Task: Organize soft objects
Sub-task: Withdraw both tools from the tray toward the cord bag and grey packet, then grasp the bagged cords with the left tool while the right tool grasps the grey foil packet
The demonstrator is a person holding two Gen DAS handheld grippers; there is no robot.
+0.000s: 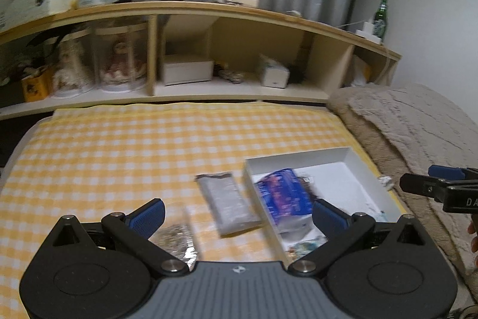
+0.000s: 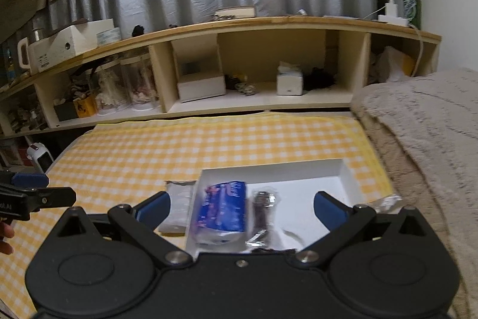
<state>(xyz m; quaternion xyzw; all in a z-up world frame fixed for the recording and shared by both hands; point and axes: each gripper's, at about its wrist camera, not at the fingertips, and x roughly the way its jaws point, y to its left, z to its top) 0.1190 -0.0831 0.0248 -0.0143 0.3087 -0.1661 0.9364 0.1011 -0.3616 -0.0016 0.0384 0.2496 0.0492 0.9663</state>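
Observation:
A white shallow box (image 1: 352, 166) (image 2: 346, 178) lies on the yellow checked cloth (image 1: 119, 154) (image 2: 179, 145). Inside it lie a blue printed soft pack (image 1: 283, 193) (image 2: 222, 207) and a dark foil-wrapped pack (image 2: 263, 211). A grey pouch (image 1: 228, 202) (image 2: 179, 205) lies on the cloth left of the box. A clear bag with speckled contents (image 1: 176, 235) lies near my left finger. My left gripper (image 1: 239, 214) is open and empty above the pouch and box edge. My right gripper (image 2: 242, 208) is open and empty above the box.
A wooden shelf unit (image 1: 227, 17) (image 2: 239, 23) with boxes, doll jars and a green bottle (image 2: 412, 2) stands behind the bed. A beige fluffy blanket (image 1: 418, 121) (image 2: 427, 121) lies right of the cloth. A crumpled silver wrapper (image 1: 387, 181) (image 2: 388, 203) lies by the box's right side.

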